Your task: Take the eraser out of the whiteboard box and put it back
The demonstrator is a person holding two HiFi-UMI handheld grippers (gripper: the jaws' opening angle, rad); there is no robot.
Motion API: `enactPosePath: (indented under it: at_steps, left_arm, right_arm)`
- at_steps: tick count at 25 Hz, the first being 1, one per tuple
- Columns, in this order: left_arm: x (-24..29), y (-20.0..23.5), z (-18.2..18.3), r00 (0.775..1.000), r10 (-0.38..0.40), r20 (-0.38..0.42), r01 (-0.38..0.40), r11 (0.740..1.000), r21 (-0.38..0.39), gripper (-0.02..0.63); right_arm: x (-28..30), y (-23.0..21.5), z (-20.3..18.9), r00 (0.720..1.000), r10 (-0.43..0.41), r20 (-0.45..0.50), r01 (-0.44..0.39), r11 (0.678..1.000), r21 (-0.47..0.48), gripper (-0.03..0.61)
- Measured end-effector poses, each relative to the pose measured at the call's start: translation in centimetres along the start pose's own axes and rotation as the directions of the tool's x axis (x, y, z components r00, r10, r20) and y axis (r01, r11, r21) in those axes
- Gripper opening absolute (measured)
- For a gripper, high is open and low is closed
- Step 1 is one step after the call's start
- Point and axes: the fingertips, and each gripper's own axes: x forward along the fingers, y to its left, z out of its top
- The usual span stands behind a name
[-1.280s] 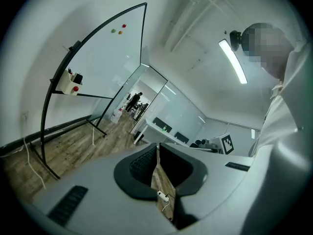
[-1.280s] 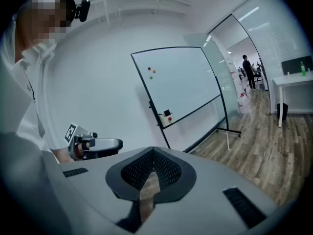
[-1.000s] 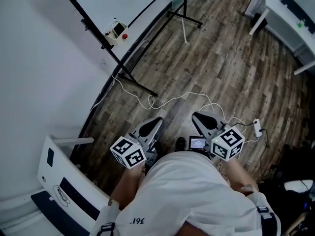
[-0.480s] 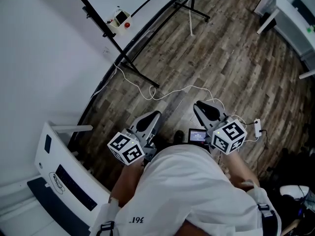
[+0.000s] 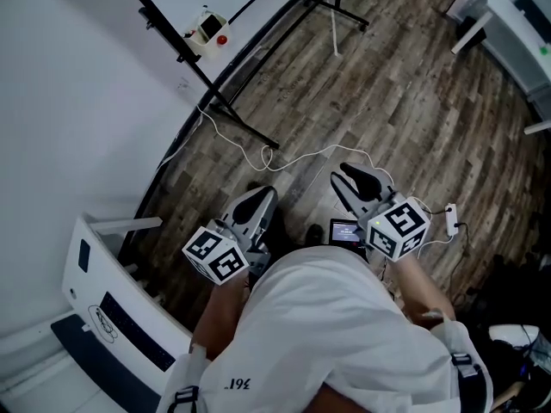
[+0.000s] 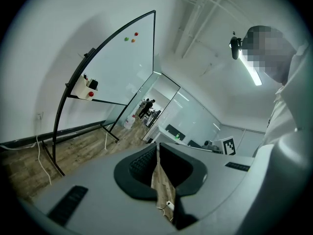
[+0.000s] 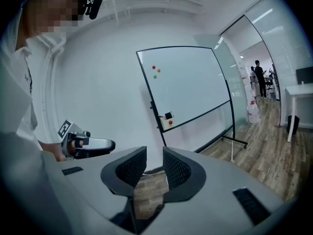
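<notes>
The small white whiteboard box point(image 5: 207, 29) with a red button hangs on the whiteboard's frame point(image 5: 164, 37), far ahead of both grippers. A dark block sticks up from the box point(image 7: 167, 119); the left gripper view also shows the box point(image 6: 88, 86). My left gripper point(image 5: 263, 195) points toward the board with its jaws shut and nothing in them point(image 6: 157, 153). My right gripper point(image 5: 345, 175) is held beside it. Its jaws point(image 7: 154, 160) have just been opening and stand apart with nothing between them.
White cables point(image 5: 284, 166) and a power strip point(image 5: 448, 218) lie on the wood floor between me and the board's black stand legs point(image 5: 241, 132). A white machine point(image 5: 103, 308) stands at lower left, a white desk point(image 5: 508, 15) at upper right. A small screen point(image 5: 346, 231) sits by my waist.
Both grippers have edged forward toward the whiteboard. The right gripper's jaws, closed a second ago, now stand parted. The left gripper's jaws stayed shut.
</notes>
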Motion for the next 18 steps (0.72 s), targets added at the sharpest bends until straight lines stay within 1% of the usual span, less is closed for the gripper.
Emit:
enactPosePath:
  at_steps: [3, 5, 9, 15, 18]
  left_arm:
    - [0.8, 1.9, 0.9, 1.000, -0.013, -0.010, 0.013, 1.000, -0.004, 0.006]
    - [1.3, 3.3, 2.1, 0.999, -0.030, -0.016, 0.030, 1.000, 0.010, 0.006]
    - [2.2, 7.1, 5.8, 0.999, -0.042, -0.019, 0.043, 0.998, 0.055, 0.006]
    - [3.3, 13.1, 11.2, 0.998, -0.054, -0.041, 0.057, 0.996, 0.072, 0.009]
    - [3.5, 15.6, 13.5, 0.997, -0.060, -0.050, 0.064, 0.995, 0.078, 0.025]
  right_arm:
    - [2.0, -0.7, 0.6, 1.000, -0.019, 0.004, 0.019, 1.000, -0.001, 0.103]
    - [3.6, -1.1, 1.1, 0.999, -0.033, 0.006, 0.033, 0.999, 0.008, 0.103]
    - [7.9, -1.5, 3.2, 0.999, -0.048, 0.013, 0.048, 0.999, 0.010, 0.103]
    - [14.4, -2.0, 6.5, 0.996, -0.087, 0.022, 0.086, 0.996, 0.018, 0.103]
    - [17.0, -1.9, 7.8, 0.995, -0.101, 0.023, 0.100, 0.995, 0.022, 0.103]
